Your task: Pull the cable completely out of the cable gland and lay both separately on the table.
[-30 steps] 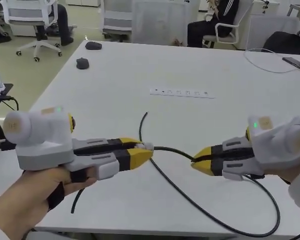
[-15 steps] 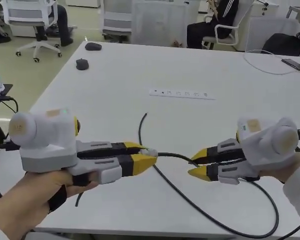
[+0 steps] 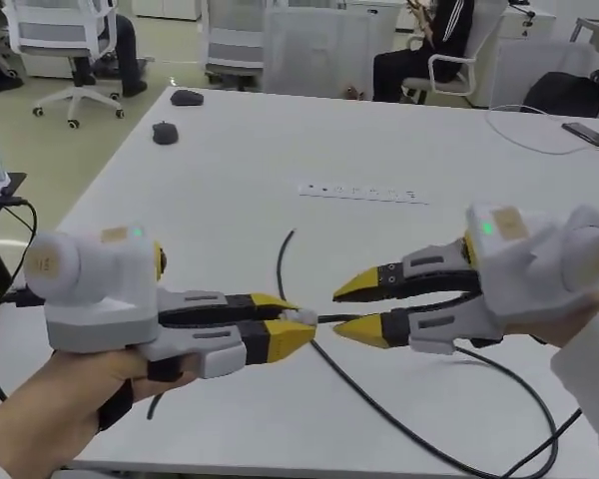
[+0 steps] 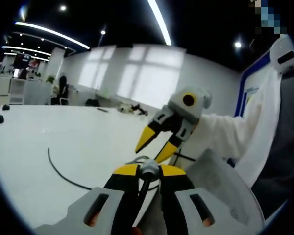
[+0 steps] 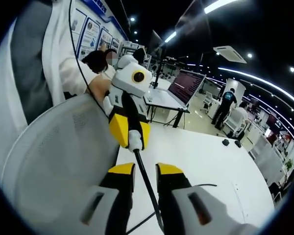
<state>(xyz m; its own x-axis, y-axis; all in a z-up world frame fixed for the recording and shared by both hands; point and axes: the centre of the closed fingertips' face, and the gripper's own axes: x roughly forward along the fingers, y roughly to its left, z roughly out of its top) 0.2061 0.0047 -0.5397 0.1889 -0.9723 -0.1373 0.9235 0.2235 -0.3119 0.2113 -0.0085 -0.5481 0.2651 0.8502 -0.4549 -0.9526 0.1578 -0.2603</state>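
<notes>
A small white cable gland (image 3: 302, 317) sits between the yellow tips of my left gripper (image 3: 290, 323), which is shut on it above the table. A thin black cable (image 3: 281, 257) comes out of the gland and runs right, then loops over the white table (image 3: 230, 190). My right gripper (image 3: 342, 309) is just right of the gland, open, with the cable passing between its jaws untouched. In the left gripper view the gland (image 4: 149, 169) is pinched in my left gripper (image 4: 149, 171), facing the open right gripper (image 4: 153, 148). In the right gripper view the cable (image 5: 146, 183) crosses my right gripper (image 5: 145, 171) toward the gland (image 5: 134, 141).
A white power strip (image 3: 359, 188) lies mid-table. Two computer mice (image 3: 165, 130) (image 3: 187, 96) rest at the far left, a phone (image 3: 591, 125) at the far right. Office chairs and a seated person (image 3: 419, 50) are beyond the far edge. The table's near edge is just below the grippers.
My right gripper, shut on the cable a second ago, has opened and moved left toward the gland. The left gripper keeps its hold and has barely moved.
</notes>
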